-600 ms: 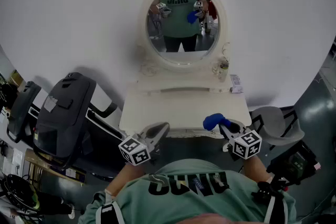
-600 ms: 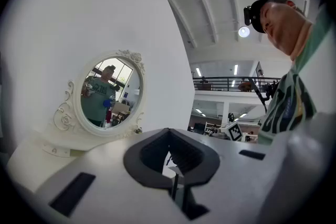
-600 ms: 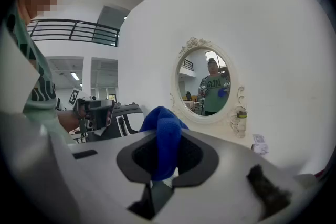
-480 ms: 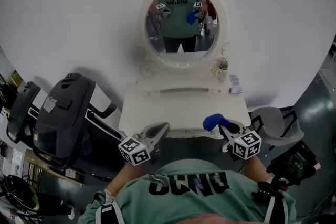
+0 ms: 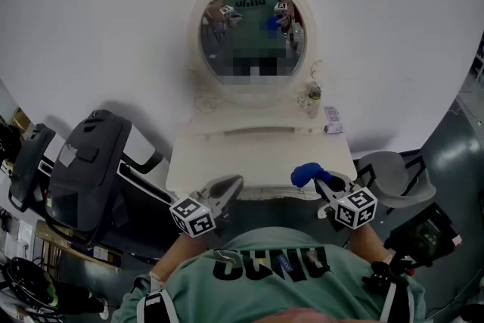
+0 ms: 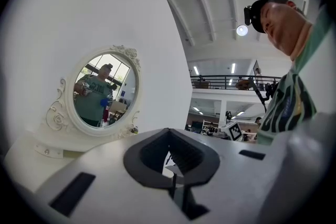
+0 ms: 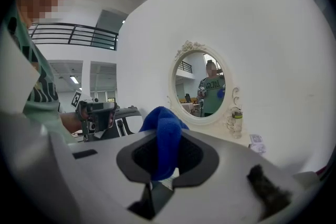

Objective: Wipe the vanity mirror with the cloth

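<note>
Since the earlier frame, the head view is sitting differently: the vanity mirror [image 5: 246,30] is appearing higher and further left, while both grippers are showing at the same places at the near edge of the vanity table [image 5: 257,155].

I am holding the right gripper [image 5: 316,179] with its jaws clamped on the blue cloth [image 5: 306,175]. The cloth is folded over and bulging out past the jaw tips. This grip is presenting a padded face forward, so that, by my judgement, cloth and not metal will meet the glass.

I am holding the left gripper [image 5: 231,186] with its jaws together and nothing between them. It is waiting low at the table edge, probably to keep clear of the wiping path.

The mirror is standing upright at the back of the table, against the white wall. In the head view it is lying at 12 o'clock from both grippers and well apart from them. In the right gripper view it is lying at 1 o'clock from the cloth. A small bottle [image 5: 312,97] is standing at the mirror's 4 o'clock, just beside the frame. Wiping has not yet begun.
</note>
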Motion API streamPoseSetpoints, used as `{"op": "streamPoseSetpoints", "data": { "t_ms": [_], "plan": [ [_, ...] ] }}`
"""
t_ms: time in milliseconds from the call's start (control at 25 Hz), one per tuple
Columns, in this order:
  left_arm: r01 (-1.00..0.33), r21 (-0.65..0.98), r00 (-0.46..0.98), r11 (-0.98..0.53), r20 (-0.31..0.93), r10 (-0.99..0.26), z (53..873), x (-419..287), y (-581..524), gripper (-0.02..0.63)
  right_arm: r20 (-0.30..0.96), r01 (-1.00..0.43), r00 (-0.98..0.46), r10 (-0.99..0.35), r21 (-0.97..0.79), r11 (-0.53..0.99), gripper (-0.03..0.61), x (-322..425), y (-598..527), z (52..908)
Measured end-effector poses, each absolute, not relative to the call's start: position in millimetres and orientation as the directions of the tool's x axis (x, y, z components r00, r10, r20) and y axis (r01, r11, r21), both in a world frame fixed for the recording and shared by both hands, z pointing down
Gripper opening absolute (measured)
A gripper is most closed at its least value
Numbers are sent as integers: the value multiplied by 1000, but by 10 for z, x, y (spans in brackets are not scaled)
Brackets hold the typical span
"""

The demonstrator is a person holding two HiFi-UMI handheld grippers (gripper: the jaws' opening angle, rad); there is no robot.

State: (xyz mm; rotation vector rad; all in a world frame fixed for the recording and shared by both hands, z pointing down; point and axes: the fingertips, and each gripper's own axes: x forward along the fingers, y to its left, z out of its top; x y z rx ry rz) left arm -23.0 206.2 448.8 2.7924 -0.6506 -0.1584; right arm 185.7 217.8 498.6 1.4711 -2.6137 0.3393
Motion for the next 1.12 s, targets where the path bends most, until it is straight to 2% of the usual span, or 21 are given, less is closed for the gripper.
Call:
{"op": "streamPoseSetpoints", "data": {
  "t_ms": [640,920,1120],
  "plan": [
    [-466,318,870,-826,-7,-493,4723,563,1994,9,228,-792,-610,-759,-140,594,49,2536,2103,5269],
    [-504,349,845,-790,6,-535,4841,208,1493,8,251,-762,-646,-721,-156,628,49,2213,1563,5369],
    [-464,334,864,-820,-30,-502,4861,-176,704,9,243,-777,-627,-740,-126,617,49,1757,812,5324]
  ]
}}
